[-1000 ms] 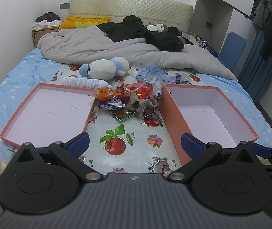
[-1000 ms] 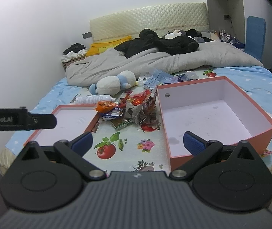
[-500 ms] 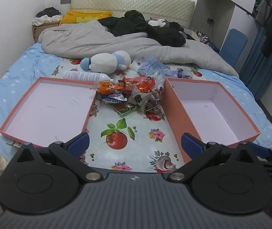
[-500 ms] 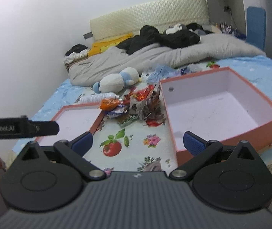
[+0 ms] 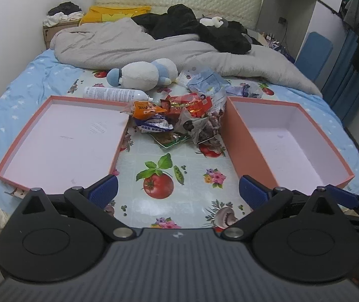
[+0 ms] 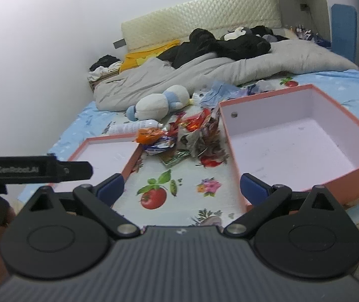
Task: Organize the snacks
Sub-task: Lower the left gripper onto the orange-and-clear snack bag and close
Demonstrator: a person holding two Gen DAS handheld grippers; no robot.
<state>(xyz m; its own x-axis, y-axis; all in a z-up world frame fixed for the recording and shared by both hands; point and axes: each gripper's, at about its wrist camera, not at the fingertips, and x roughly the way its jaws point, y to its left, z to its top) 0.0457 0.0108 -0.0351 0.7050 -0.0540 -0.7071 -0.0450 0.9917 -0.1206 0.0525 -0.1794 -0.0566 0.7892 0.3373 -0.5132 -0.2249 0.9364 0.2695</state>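
Observation:
A heap of snack packets (image 5: 176,118) (image 6: 182,136) lies on a fruit-print cloth between a shallow pink lid (image 5: 63,141) (image 6: 104,156) on the left and a deep pink box (image 5: 287,143) (image 6: 300,141) on the right. Both hold nothing. An orange packet (image 5: 145,107) tops the heap's left side. My left gripper (image 5: 178,192) is open over the cloth's near edge, well short of the heap. My right gripper (image 6: 182,190) is open too, with nothing between its fingers. Part of the left tool shows at the left of the right wrist view.
Behind the heap lie a white bottle (image 5: 114,93), a white and blue plush toy (image 5: 144,74) and clear bags (image 5: 207,80). A grey duvet (image 5: 134,42) and dark clothes (image 5: 204,27) cover the far bed. A blue chair (image 5: 314,52) stands right.
Both grippers have moved forward and a little higher over the bed, so the boxes and heap look closer. Both stay open. Nothing on the bed has moved.

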